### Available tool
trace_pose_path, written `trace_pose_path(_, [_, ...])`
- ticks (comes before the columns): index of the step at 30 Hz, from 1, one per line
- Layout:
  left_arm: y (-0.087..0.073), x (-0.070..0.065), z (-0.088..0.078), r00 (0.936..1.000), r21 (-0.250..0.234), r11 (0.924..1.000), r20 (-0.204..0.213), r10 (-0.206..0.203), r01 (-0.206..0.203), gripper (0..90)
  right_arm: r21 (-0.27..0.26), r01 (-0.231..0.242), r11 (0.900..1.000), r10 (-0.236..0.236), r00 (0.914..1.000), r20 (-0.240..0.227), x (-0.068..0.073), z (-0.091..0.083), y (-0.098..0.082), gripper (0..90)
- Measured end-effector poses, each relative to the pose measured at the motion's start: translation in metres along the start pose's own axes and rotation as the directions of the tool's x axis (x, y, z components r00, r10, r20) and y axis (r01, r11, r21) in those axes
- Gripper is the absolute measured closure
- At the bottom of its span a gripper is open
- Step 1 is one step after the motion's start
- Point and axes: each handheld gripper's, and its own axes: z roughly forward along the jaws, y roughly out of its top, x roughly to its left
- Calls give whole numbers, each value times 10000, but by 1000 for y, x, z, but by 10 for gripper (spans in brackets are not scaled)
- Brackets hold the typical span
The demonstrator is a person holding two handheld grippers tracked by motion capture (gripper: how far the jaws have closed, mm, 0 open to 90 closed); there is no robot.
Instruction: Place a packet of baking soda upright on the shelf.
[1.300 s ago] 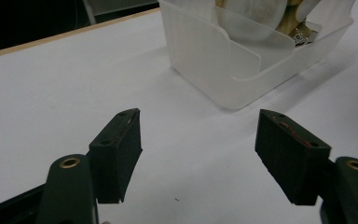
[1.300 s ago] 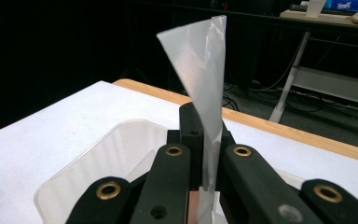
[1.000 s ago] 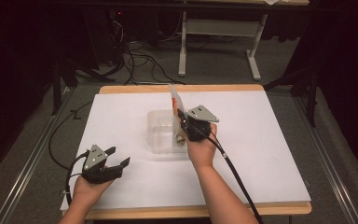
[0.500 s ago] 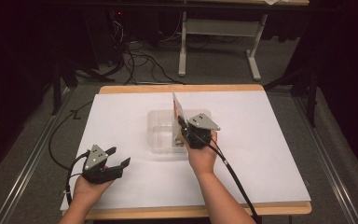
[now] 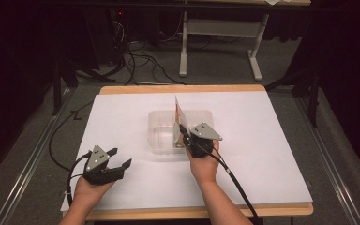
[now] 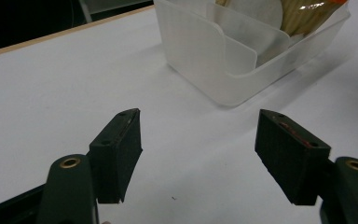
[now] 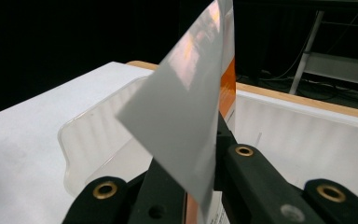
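The wooden-edged counter, covered by a white sheet, carries all items. A clear, rectangular plastic container with rounded corners sits at the centre of the counter, slightly toward 12 o'clock. In the left gripper view, an inner clear partition divides the container, and a round white piece lies beyond the partition beside a yellowish wrapped item.

The right claw is positioned at the 4 o'clock corner of the container, over its rim. Its jaws are closed on a thin, glossy white packet with an orange stripe. The packet stands nearly upright, rises toward 12 o'clock from the jaws, and is located above the container interior. In the right gripper view, the packet is pinched flat between the two black jaws, and its upper part bends slightly.

The left claw rests at 8 o'clock from the container, well apart from it, low over the white sheet. Its jaws stand wide apart and hold nothing.
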Motion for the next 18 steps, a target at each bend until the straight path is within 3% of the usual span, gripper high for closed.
trace_pose_path(13, [0, 0, 1, 10000, 30, 10000, -3, 44, -44, 320, 181, 20, 9998, -19, 10000, -22, -1, 0, 0, 872])
trace_pose_path(17, [0, 0, 1, 10000, 41, 10000, -6, 49, -49, 320, 299, 43, 9995, -40, 10000, -78, -1, 1, 0, 804])
trace_pose_path(18, [0, 0, 1, 10000, 71, 9999, 7, 71, -71, 320, 391, 32, 9992, -28, 9999, -108, -1, 2, 0, 733])
